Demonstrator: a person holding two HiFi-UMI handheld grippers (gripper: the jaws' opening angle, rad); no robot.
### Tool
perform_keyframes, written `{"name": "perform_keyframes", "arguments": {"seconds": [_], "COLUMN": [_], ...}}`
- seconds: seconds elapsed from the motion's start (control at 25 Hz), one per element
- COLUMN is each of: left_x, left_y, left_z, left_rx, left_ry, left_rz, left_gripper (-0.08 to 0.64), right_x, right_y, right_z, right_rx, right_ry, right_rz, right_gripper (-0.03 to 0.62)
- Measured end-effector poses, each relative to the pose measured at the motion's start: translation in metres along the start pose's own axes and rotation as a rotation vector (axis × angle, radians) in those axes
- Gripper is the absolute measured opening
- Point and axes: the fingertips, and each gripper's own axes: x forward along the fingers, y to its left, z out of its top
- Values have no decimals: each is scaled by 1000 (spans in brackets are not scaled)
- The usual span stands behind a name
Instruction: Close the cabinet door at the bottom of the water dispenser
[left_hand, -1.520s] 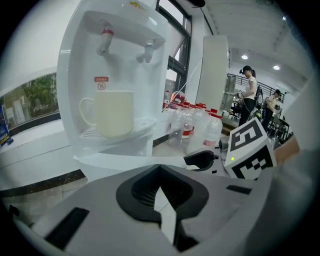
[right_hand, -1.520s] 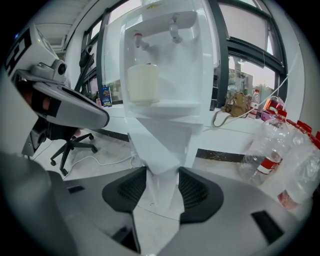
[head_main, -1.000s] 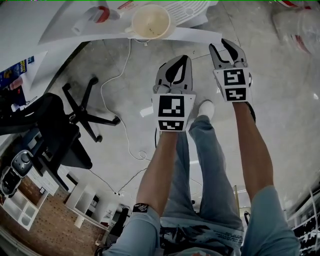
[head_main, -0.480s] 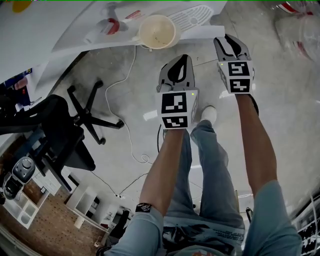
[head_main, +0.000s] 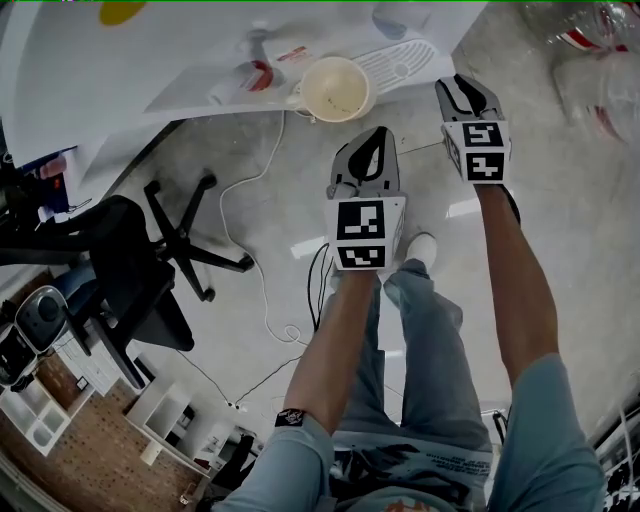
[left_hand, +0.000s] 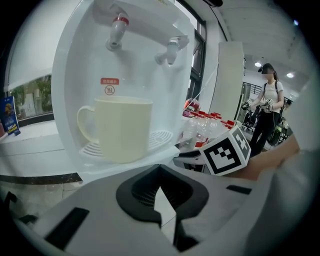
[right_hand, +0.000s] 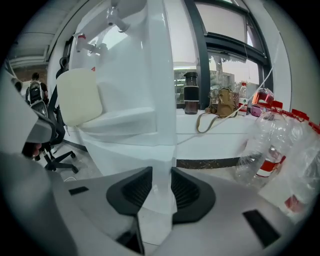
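**Status: both grippers at the water dispenser, lower cabinet ahead**

I hold the left gripper (head_main: 372, 140) with its jaws fully together, tips meeting, nothing between them; it points at the drip tray (left_hand: 160, 137) of the water dispenser (head_main: 200, 50).

My right gripper (head_main: 460, 92) stands to the right of the left one, near the dispenser's right-hand corner; its jaws are part-way apart and have just been closing; the white corner edge (right_hand: 162, 100) of the dispenser lines up with the gap, and neither pad presses on it.

The cabinet door belongs to the white lower front (right_hand: 120, 157) below the drip tray, straight ahead of the right jaws; I cannot tell the door's seam from the body, nor how far it stands ajar.

Containers: one cream cup (head_main: 336, 88) stands upright on the drip tray beneath the two taps (left_hand: 117, 30); from above its inside shows bare cream, no liquid visible; clear plastic bottles (right_hand: 277, 145) with red caps and labels lie heaped right of the dispenser; their contents are not readable.
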Motion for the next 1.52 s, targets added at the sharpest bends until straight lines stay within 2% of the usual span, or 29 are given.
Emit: {"name": "perform_keyframes", "arguments": {"seconds": [0.44,0.6,0.76,1.12,1.24,1.52], "left_x": [1,0,-5,-30,-45,-92], "left_y": [5,8,8,14,13,6], "left_z": [-1,2,2,2,-2,8], "left_rx": [20,25,24,-31,-67,-69], "left_ry": [-11,-25,-25,-34,-22,-29], "left_rz": [-12,-15,-24,-15,-4,-2], "left_gripper": [20,20,20,20,20,20], "right_x": [16,24,22,-36,-63,-127], "right_y": [-5,15,21,32,44,81], "right_z": [10,19,19,19,27,51], "right_rx": [45,14,42,93,109,130], "right_ry": [-7,-2,6,-28,-49,-85], "right_rz": [-20,41,43,16,33,102], "right_gripper": [123,120,121,54,46,32]}}
